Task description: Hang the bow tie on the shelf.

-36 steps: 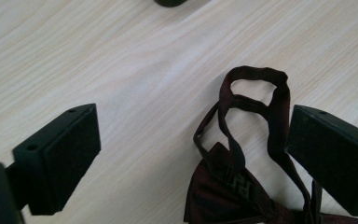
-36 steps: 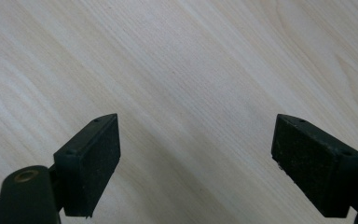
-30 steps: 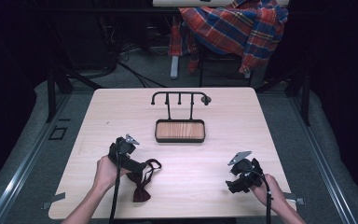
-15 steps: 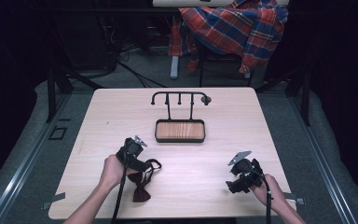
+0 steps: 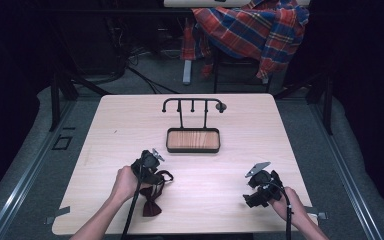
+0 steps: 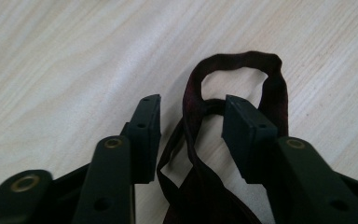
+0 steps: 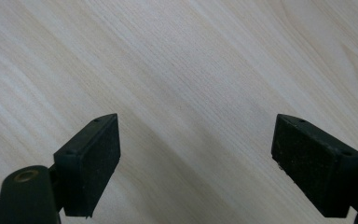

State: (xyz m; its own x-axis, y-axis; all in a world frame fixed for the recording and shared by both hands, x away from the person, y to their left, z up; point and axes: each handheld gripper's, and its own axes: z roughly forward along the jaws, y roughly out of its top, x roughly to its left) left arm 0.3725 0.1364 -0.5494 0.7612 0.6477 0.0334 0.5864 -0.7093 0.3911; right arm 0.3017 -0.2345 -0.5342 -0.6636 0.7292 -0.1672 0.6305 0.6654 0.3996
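Bow tie (image 6: 205, 186) strap is lying between the left gripper's (image 6: 192, 119) parted jaws; the right gripper (image 7: 196, 154) is hovering wide open over bare table (image 7: 177, 70).

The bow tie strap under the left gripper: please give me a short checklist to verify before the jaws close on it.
1. Strap lies between the jaws of the left gripper: ok, one run of the dark red band passes through the gap.
2. Jaws open enough: ok, both stand apart from the band.
3. Only one layer in the gap: cannot tell, the strap folds and crosses near the right jaw.
4. Bow tie flat on the table: ok in the high view.
5. Right gripper out of the way: ok, open above bare wood, far from the tie.
6. Stand with its tray free: ok, nothing hangs on it.
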